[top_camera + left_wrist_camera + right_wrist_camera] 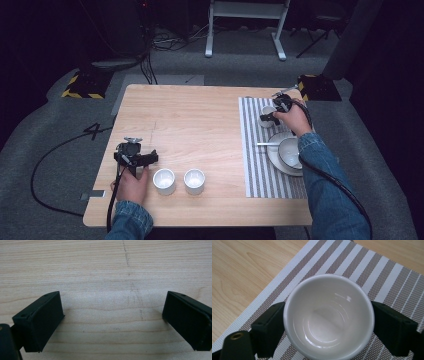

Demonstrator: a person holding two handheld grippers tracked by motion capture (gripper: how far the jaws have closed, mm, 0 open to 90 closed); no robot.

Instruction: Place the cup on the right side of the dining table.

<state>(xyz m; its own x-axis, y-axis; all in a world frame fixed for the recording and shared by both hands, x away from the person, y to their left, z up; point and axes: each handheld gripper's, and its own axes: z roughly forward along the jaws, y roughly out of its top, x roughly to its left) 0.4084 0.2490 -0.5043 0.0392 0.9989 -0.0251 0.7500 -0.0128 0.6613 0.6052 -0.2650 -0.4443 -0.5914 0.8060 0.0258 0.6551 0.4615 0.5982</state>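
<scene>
Dark grey carpet surrounds a pale wooden counter (200,125), with cables and yellow-and-black striped blocks on the floor beyond its far edge. Along the counter's right side lies a striped placemat (250,150), reaching almost from the far edge to the near edge.

At the far end of the placemat, the right gripper (272,116) has its fingers set against both sides of a small white cup (266,116). Seen from the right gripper view, this white cup (329,315) is empty, upright, and sits over the mat's stripes close to the mat's left border, with bare wood just beyond. Nearer the person on the same mat rests a white plate (276,159) carrying a bowl (290,152), and a spoon (267,144) lies across the plate's left rim.

Near the counter's left edge, the left gripper (142,159) hovers with its fingers spread wide and released, grasping nothing; bare wood lies between them in the left gripper view. Two more white cups (179,181) stand side by side just right of it, close to the near edge. The counter's middle and far left are open wood
</scene>
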